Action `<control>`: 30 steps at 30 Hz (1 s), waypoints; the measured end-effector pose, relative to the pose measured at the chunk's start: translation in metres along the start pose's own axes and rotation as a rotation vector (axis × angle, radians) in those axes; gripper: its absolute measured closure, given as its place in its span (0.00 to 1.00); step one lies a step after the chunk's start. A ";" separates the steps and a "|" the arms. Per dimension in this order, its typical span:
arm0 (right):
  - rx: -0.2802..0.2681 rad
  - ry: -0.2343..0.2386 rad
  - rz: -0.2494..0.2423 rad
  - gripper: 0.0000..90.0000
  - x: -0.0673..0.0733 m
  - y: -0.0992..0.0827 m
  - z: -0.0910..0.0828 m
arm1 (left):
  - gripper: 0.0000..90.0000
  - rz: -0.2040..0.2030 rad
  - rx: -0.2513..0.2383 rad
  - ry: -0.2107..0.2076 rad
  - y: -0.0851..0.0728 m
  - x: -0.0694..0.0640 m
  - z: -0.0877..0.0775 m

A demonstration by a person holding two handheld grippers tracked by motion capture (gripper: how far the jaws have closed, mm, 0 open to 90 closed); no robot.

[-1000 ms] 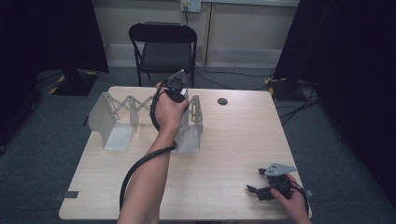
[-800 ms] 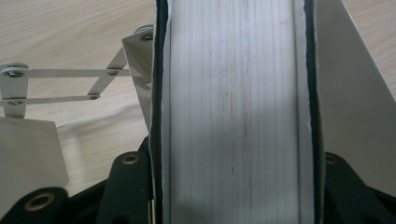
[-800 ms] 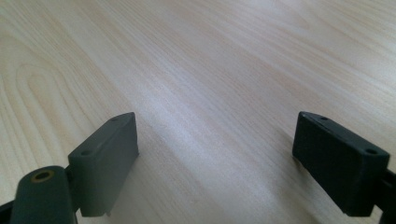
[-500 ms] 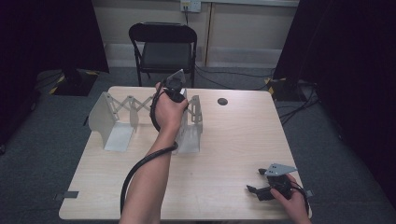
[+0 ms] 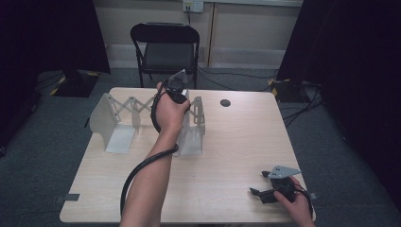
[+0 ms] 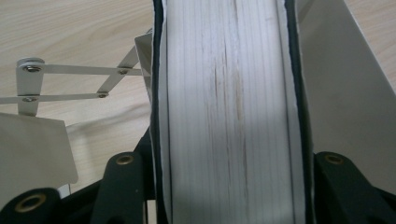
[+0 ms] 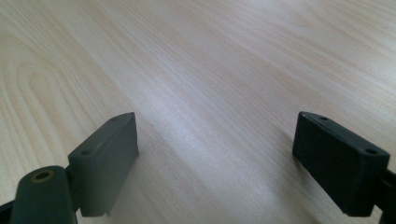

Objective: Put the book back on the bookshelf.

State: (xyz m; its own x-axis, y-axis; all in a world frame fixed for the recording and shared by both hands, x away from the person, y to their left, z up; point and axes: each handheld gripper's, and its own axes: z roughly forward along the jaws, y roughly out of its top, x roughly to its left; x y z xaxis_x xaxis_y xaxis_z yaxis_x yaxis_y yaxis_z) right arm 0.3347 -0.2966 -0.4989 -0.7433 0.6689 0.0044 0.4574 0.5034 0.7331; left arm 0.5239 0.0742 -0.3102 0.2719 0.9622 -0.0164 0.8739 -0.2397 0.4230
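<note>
I note a book (image 6: pixel 229 116) with off-white, brown-streaked page edges and dark covers; silver-grey rack (image 5: pixel 113 124); pale woodgrain bench (image 5: pixel 236 142).

Bare table (image 5: pixel 227 156) lies open right of the extendable metal bookend rack (image 5: pixel 118 118), which blocks the far-left part.

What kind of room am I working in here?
Probably a lab or recording room: a lone wooden table on grey carpet, black curtains at both sides, a folding chair, and cables across the floor.
</note>
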 end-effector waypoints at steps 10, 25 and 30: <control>0.000 0.000 0.000 0.15 0.000 0.000 0.000 | 0.52 0.019 -0.012 -0.011 -0.004 0.000 -0.006; 0.000 -0.001 0.000 0.15 0.000 0.000 0.000 | 0.47 0.068 -0.019 -0.001 -0.014 -0.003 -0.007; 0.000 -0.002 0.001 0.15 0.000 0.000 0.000 | 0.45 0.086 -0.018 0.006 -0.017 -0.004 -0.006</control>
State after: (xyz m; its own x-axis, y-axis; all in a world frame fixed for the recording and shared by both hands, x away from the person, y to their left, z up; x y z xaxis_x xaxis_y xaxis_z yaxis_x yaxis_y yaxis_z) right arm 0.3346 -0.2965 -0.4989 -0.7421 0.6702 0.0039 0.4580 0.5029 0.7331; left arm 0.5056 0.0749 -0.3115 0.3432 0.9389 0.0258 0.8400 -0.3191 0.4387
